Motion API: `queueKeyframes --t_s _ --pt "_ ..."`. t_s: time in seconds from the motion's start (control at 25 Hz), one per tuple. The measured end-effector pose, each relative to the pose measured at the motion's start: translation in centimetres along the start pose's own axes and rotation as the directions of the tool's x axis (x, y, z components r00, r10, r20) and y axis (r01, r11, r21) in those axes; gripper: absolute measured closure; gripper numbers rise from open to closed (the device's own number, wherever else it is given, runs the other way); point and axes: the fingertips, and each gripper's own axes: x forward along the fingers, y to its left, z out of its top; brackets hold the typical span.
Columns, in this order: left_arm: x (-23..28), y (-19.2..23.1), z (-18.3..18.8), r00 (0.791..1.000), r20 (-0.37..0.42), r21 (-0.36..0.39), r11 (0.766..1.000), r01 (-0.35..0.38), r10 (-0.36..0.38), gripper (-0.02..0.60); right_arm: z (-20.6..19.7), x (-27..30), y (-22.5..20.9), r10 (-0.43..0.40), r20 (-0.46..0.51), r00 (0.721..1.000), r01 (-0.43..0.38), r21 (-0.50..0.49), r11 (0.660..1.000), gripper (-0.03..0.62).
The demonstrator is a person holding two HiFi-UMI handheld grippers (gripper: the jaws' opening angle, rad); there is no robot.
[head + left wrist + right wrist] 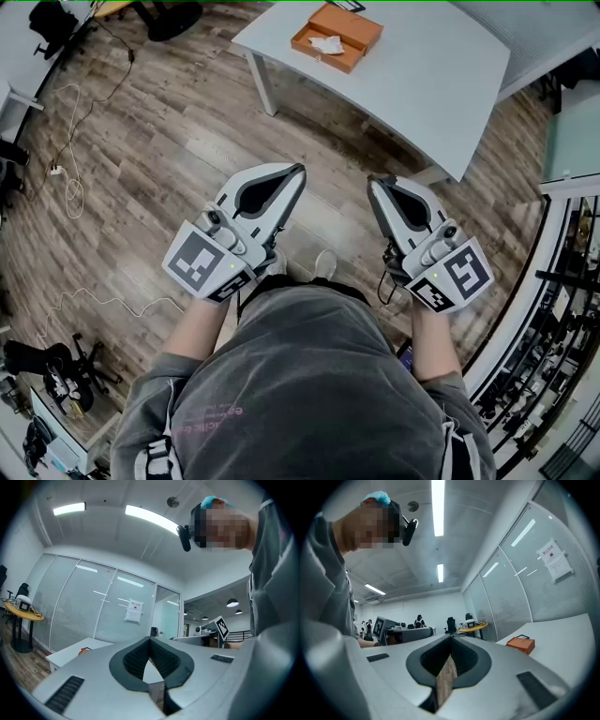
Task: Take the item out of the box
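orange box (337, 37) open on table (422, 94), crumpled white item (327, 44) inside; l gripper (299, 170), r gripper (373, 180) fingers closed.

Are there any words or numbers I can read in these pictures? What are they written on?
Nothing here can be read for sure.
Paper notice on the glass wall: print too small to read.
Pink print on the person's grey shirt: upside down and blurred, unreadable.
Marker cubes: black-and-white patterns only, no letters.
Orange box: no label shows.
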Motion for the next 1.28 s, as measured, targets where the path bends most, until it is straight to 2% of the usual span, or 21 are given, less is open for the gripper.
queueKeyframes --t_s 0.76,1.28 --pt "4.1 -5.3 -0.8 0.999 -0.012 0.034 0.999 -0.037 0.037 0.569 0.6 -6.0 -4.0 0.030 0.019 0.999 -0.031 0.026 0.999 0.589" --pt "6.2 -3.8 -1.0 0.999 -0.008 0.045 0.998 -0.052 0.052 0.569 1.0 -5.2 -6.6 0.039 0.024 0.999 -0.039 0.016 0.999 0.589"
